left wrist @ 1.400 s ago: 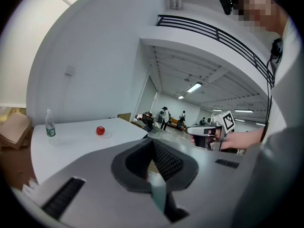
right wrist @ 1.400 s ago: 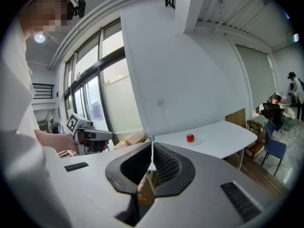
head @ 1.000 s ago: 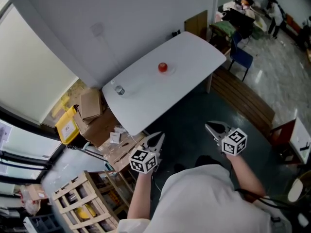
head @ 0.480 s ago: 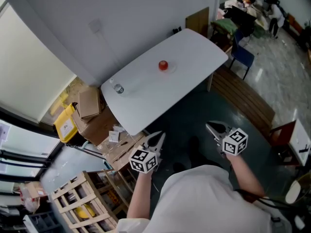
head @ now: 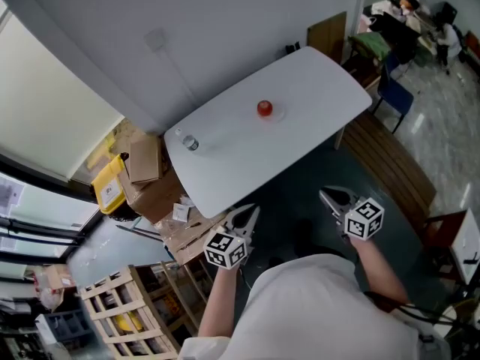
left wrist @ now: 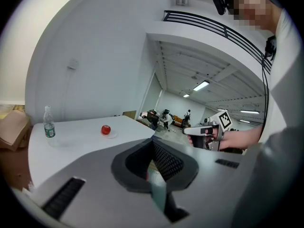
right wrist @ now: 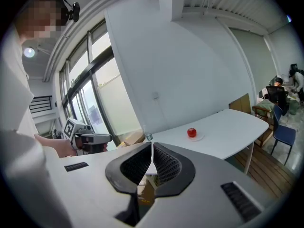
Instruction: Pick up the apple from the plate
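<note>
Grey fingers on the left gripper (left wrist: 153, 140) are pressed together with nothing between them, and the right gripper (right wrist: 151, 144) is closed and empty too. Both are held short of the white table (head: 315, 118), well apart from it. The red apple (head: 264, 108) sits alone on a small clear plate (head: 273, 115) near the table's middle. It looks round with no clear long axis, and its stem is too small to tell. A bottle (head: 188, 142) stands upright near one end.
</note>
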A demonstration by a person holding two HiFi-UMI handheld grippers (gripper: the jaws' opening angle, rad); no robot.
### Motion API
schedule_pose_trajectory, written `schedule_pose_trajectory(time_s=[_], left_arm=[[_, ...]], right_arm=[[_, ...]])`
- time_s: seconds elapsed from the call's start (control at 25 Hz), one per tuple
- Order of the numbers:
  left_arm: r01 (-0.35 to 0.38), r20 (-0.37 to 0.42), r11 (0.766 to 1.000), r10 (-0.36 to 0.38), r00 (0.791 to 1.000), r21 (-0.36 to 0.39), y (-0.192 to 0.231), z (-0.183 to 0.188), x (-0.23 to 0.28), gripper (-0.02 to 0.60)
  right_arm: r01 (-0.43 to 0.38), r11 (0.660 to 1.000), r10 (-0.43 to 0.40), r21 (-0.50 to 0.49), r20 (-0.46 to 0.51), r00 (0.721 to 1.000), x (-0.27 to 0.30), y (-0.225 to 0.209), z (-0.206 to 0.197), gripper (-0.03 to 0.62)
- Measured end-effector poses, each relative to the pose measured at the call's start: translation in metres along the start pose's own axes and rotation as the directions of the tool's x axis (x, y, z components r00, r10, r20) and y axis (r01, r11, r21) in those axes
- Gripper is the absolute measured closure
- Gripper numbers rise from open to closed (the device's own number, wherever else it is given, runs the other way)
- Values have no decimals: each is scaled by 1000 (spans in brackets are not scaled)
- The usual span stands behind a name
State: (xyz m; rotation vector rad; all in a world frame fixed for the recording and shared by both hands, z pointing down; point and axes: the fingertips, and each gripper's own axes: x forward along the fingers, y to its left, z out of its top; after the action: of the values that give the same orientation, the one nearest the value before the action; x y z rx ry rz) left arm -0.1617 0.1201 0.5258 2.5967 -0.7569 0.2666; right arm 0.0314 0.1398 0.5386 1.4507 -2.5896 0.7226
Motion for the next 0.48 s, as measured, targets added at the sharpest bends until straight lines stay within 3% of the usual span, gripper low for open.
schedule_pose_trajectory(time_s=[0.48], left_arm=[[-88, 2, 995, 89, 996, -39, 27, 32, 92, 581]], right_arm=[[-75, 997, 75, -3, -19, 997, 34, -97, 46, 556]])
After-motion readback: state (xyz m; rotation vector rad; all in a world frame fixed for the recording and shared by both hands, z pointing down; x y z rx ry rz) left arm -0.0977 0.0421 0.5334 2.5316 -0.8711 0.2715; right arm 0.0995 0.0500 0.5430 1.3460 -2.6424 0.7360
